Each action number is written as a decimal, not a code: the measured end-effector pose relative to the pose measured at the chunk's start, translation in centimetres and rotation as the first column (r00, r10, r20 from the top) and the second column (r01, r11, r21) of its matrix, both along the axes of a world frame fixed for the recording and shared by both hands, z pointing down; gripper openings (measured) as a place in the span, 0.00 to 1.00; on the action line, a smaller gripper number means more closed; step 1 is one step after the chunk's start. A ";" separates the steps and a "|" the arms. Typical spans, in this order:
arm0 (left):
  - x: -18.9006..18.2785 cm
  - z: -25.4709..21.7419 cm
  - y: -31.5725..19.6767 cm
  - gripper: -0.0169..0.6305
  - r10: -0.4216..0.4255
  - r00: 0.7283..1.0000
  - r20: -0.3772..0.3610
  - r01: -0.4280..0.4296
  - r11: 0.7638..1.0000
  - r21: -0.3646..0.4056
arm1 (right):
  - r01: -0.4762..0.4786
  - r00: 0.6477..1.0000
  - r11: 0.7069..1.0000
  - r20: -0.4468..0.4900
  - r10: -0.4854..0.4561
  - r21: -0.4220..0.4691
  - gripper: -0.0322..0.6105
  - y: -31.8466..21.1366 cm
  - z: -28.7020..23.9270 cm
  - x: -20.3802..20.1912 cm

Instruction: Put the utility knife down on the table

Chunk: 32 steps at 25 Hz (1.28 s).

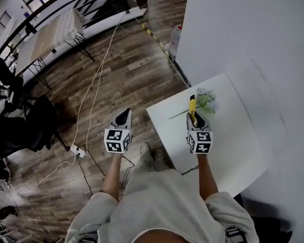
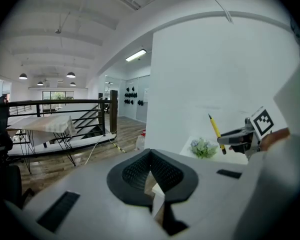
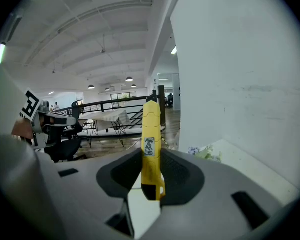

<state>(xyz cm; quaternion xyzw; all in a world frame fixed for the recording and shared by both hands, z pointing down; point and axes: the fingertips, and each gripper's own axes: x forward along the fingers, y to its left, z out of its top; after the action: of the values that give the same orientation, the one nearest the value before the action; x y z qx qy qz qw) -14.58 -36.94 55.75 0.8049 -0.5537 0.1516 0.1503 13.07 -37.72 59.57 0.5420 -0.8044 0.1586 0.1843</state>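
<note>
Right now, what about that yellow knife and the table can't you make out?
- Print on the utility knife: too small to read, right gripper view.
- Legs of the table: hidden under its top, head view.
- Whether the flowers are real: too small in every view.

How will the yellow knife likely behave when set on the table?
Probably stiff: the knife stands straight in the right claw without sagging. Its flat-sided body should lie still on the table, not roll. Smooth plastic may slide slightly.
</note>
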 end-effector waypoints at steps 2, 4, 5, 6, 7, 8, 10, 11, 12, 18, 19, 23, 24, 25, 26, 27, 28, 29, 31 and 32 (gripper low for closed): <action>-0.1 0.3 -0.4 0.04 0.006 1.000 -0.006 -0.006 1.000 -0.007 | -0.004 1.000 1.000 -0.006 0.004 -0.009 0.22 -0.1 0.2 -0.1; -0.1 0.7 -0.9 0.04 0.010 1.000 -0.011 -0.011 1.000 -0.014 | -0.008 1.000 1.000 -0.012 0.008 -0.019 0.22 -0.4 0.6 -0.1; -0.1 0.9 -1.1 0.04 0.013 1.000 -0.012 -0.013 1.000 -0.017 | -0.010 1.000 1.000 -0.015 0.009 -0.024 0.22 -0.5 0.8 -0.2; -0.1 1.1 -1.3 0.04 0.015 1.000 -0.013 -0.015 1.000 -0.021 | -0.011 1.000 1.000 -0.018 0.010 -0.030 0.22 -0.6 1.1 -0.2; -0.2 1.4 -1.5 0.04 0.017 1.000 -0.014 -0.018 1.000 -0.026 | -0.012 1.000 0.999 -0.020 0.011 -0.036 0.22 -0.8 1.3 -0.3; -0.3 1.6 -1.6 0.04 0.020 1.000 -0.015 -0.020 0.999 -0.031 | -0.013 1.000 0.999 -0.023 0.012 -0.042 0.22 -0.9 1.6 -0.4; -0.5 2.3 -1.9 0.04 0.024 1.000 -0.017 -0.024 0.999 -0.045 | -0.015 0.999 0.998 -0.031 0.013 -0.057 0.22 -1.0 2.3 -0.6; -0.6 2.7 -2.0 0.04 0.025 1.000 -0.018 -0.026 0.998 -0.053 | -0.015 0.999 0.998 -0.034 0.013 -0.066 0.22 -1.0 2.7 -0.7; -0.6 3.2 -2.1 0.04 0.026 0.999 -0.019 -0.027 0.998 -0.061 | -0.015 0.999 0.997 -0.037 0.012 -0.074 0.22 -1.1 3.1 -0.8; -0.6 5.2 -2.5 0.04 0.037 0.999 -0.033 -0.040 0.994 -0.103 | -0.014 0.999 0.993 -0.053 0.008 -0.121 0.22 -1.3 5.1 -1.3; -0.7 5.5 -2.6 0.04 0.039 0.999 -0.036 -0.043 0.993 -0.109 | -0.014 0.998 0.992 -0.056 0.007 -0.129 0.22 -1.4 5.4 -1.5; -0.7 6.3 -2.8 0.04 0.047 0.998 -0.044 -0.052 0.990 -0.128 | -0.009 0.998 0.987 -0.069 -0.002 -0.162 0.22 -1.6 6.7 -2.0; -0.8 6.5 -2.8 0.04 0.048 0.998 -0.046 -0.054 0.990 -0.131 | -0.006 0.997 0.985 -0.073 -0.007 -0.170 0.22 -1.6 7.1 -2.2; -0.8 6.8 -2.8 0.04 0.048 0.998 -0.047 -0.054 0.989 -0.134 | -0.002 0.997 0.984 -0.078 -0.012 -0.177 0.22 -1.7 7.6 -2.3; -0.7 7.1 -2.8 0.04 0.048 0.998 -0.047 -0.054 0.989 -0.137 | 0.004 0.996 0.983 -0.083 -0.019 -0.184 0.22 -1.8 8.1 -2.4; -0.7 7.5 -2.8 0.04 0.048 0.998 -0.048 -0.054 0.989 -0.140 | 0.010 0.996 0.982 -0.087 -0.027 -0.191 0.22 -1.9 8.6 -2.5; -0.7 7.8 -2.8 0.04 0.047 0.998 -0.048 -0.053 0.988 -0.143 | 0.016 0.995 0.980 -0.090 -0.035 -0.198 0.22 -2.0 9.1 -2.7; -0.6 8.0 -2.9 0.04 0.046 0.998 -0.049 -0.053 0.988 -0.145 | 0.021 0.995 0.978 -0.092 -0.041 -0.205 0.22 -2.1 9.5 -2.9; -0.6 8.3 -2.9 0.04 0.047 0.998 -0.052 -0.054 0.988 -0.147 | 0.033 0.994 0.976 -0.092 -0.054 -0.215 0.22 -2.4 10.0 -3.5; -0.6 8.4 -2.9 0.04 0.047 0.997 -0.053 -0.055 0.988 -0.147 | 0.040 0.994 0.975 -0.091 -0.061 -0.217 0.22 -2.6 10.2 -3.9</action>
<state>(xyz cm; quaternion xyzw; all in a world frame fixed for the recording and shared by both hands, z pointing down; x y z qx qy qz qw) -15.20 -39.88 64.10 0.8088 -0.5161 0.1764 0.2197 9.16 -40.35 69.73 0.5052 -0.7863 0.2132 0.2847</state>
